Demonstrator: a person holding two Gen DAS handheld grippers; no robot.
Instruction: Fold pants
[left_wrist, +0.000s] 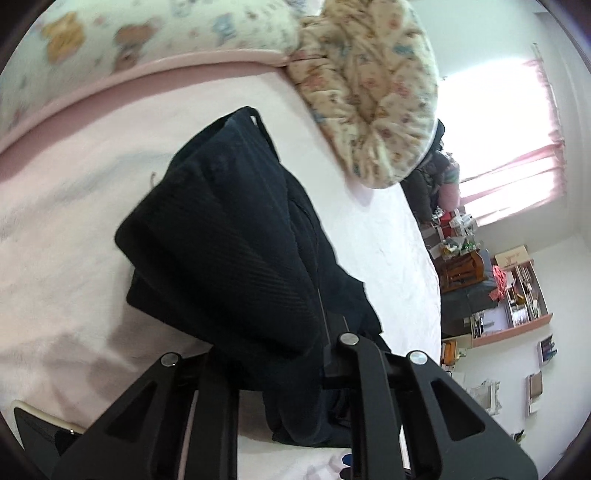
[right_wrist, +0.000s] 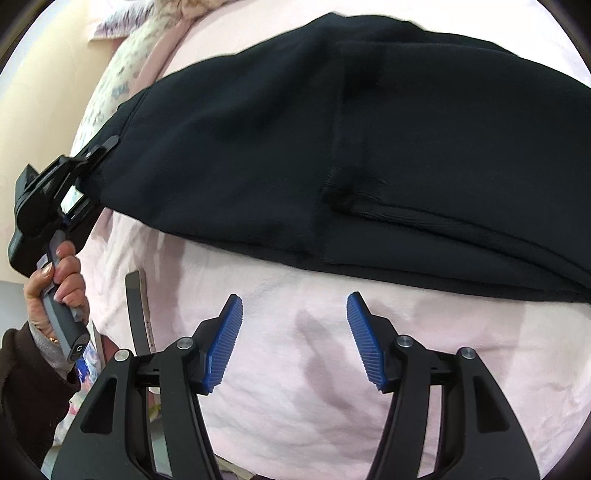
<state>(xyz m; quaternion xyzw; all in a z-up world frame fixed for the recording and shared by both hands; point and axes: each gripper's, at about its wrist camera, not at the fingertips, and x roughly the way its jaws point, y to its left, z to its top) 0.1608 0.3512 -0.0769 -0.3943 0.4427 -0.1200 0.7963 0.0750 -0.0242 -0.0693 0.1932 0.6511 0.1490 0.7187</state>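
Left gripper (right_wrist: 107, 146) (tilted down) clamping pants (right_wrist: 332, 147)

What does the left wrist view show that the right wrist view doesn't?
Only the left wrist view: the printed pillow, the window, cluttered shelves. Only the right wrist view: the right gripper, jaws open over bare sheet, and the hand holding the left gripper, shut on the pants' edge. Both: dark pants on the pink sheet.

Pink bedsheet (left_wrist: 74, 229) – printed pillow (left_wrist: 369, 92), pink curtain (left_wrist: 524, 177), cluttered shelf (left_wrist: 517, 295).
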